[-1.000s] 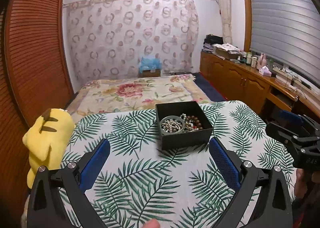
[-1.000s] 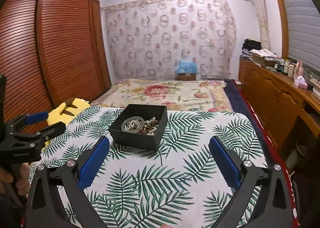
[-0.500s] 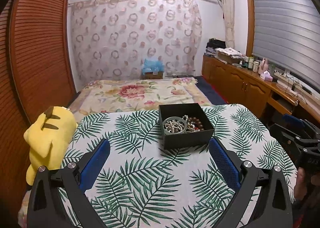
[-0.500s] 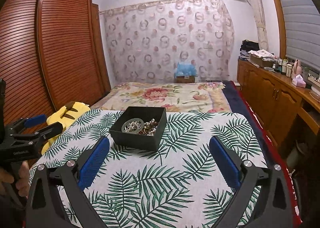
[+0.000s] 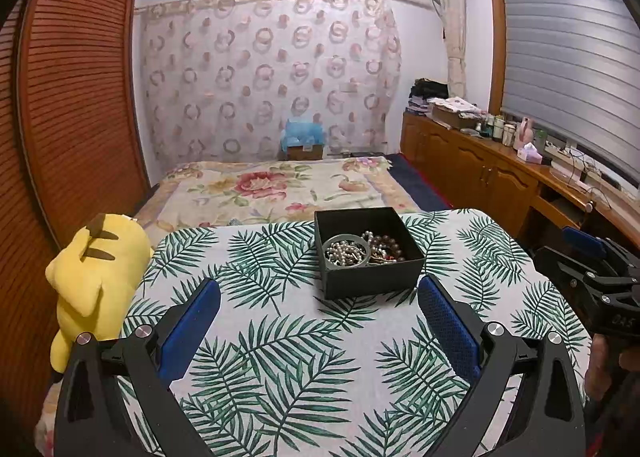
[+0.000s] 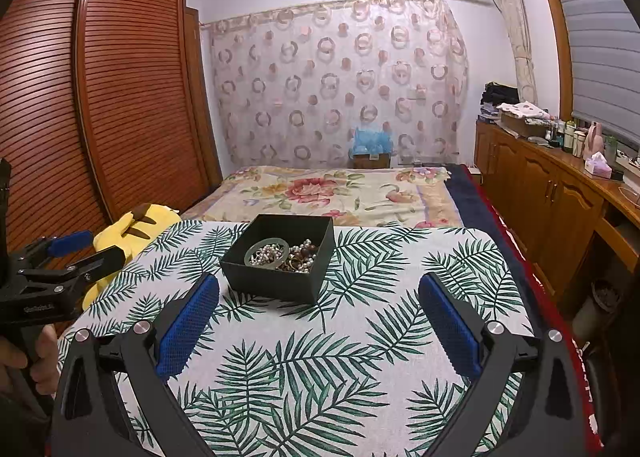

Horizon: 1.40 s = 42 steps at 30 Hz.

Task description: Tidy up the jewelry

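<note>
A black open box [image 5: 372, 283] [image 6: 276, 283] stands on the leaf-print tablecloth [image 5: 280, 361] [image 6: 304, 369]. Inside lie a grey-green bangle [image 5: 346, 239] [image 6: 267, 245], a tangle of pearl beads [image 5: 345, 253] [image 6: 267, 255] and brown beads [image 5: 386, 247] [image 6: 302, 253]. My left gripper [image 5: 318, 285] is open and empty, held back from the box's near side. My right gripper [image 6: 319, 280] is open and empty too, short of the box and right of its centre. Each gripper shows at the other view's edge.
A yellow plush toy [image 5: 94, 277] [image 6: 132, 231] lies off the table's left edge. A floral bed [image 5: 276, 189] is behind the table. Wooden cabinets [image 5: 472, 169] with bottles line the right wall, and a louvred wardrobe [image 6: 120, 97] the left. A hand [image 6: 24, 361] holds the left gripper.
Both views have lifted and pulled back slightly, so the box sits a little lower and farther. Both grippers stay open and the box's contents are unmoved.
</note>
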Each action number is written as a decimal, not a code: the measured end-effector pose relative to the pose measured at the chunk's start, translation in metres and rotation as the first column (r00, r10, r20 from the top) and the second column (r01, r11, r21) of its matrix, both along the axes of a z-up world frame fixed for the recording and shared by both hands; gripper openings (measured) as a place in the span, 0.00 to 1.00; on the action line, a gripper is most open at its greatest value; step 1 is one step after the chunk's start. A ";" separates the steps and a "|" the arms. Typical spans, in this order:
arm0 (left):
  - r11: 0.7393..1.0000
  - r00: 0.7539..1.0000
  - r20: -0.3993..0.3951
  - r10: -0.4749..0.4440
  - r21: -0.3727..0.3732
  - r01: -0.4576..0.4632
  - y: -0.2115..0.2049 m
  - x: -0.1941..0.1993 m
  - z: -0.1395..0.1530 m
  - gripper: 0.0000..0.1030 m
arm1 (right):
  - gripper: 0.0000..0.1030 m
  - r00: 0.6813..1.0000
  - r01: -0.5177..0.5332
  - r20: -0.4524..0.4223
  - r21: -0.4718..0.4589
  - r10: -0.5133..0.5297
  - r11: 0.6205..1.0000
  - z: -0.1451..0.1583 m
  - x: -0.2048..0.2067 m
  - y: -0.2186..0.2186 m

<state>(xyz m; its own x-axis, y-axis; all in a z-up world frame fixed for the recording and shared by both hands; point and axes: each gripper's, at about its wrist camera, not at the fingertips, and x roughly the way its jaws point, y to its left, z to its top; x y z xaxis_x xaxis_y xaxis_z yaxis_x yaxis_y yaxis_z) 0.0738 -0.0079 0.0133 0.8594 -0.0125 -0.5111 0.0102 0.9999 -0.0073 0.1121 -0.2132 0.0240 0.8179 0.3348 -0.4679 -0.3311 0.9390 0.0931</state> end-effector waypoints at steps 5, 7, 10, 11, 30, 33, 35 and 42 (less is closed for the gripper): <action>1.000 1.000 0.004 -0.003 -0.001 0.003 -0.001 -0.001 0.001 0.93 | 0.98 1.000 0.001 0.001 0.001 -0.001 1.000 0.001 -0.001 0.000; 1.000 1.000 0.006 -0.001 0.002 0.001 -0.003 -0.001 0.002 0.93 | 0.98 1.000 0.000 0.002 -0.001 0.000 1.000 0.001 -0.001 0.000; 1.000 1.000 0.011 -0.002 0.003 0.002 -0.007 -0.002 0.005 0.93 | 0.98 1.000 0.001 0.002 0.001 -0.001 1.000 0.001 -0.001 0.000; 1.000 1.000 0.011 -0.003 0.003 0.003 -0.006 -0.002 0.005 0.93 | 0.98 1.000 0.000 0.002 0.002 0.000 1.000 0.001 -0.001 0.000; 1.000 1.000 0.023 -0.002 0.002 0.002 -0.006 -0.006 0.008 0.93 | 0.98 1.000 0.000 0.004 0.001 0.000 1.000 0.003 -0.002 0.002; 1.000 1.000 0.023 -0.003 0.000 0.003 -0.006 -0.006 0.008 0.93 | 0.98 1.000 0.000 0.005 0.001 0.000 1.000 0.003 -0.002 0.002; 1.000 1.000 0.023 -0.003 0.001 0.003 -0.006 -0.006 0.008 0.93 | 0.98 1.000 0.000 0.004 0.002 0.000 1.000 0.003 -0.002 0.002; 1.000 1.000 0.024 -0.003 0.000 0.003 -0.006 -0.006 0.007 0.93 | 0.98 1.000 -0.001 0.006 0.001 0.001 1.000 0.002 -0.002 0.002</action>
<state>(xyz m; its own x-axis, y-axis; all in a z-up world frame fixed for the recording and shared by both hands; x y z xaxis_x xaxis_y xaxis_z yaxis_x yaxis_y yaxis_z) 0.0674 -0.0139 0.0207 0.8714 -0.0154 -0.4903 0.0136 0.9999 -0.0072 0.1101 -0.2116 0.0262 0.8202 0.3362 -0.4628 -0.3325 0.9386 0.0926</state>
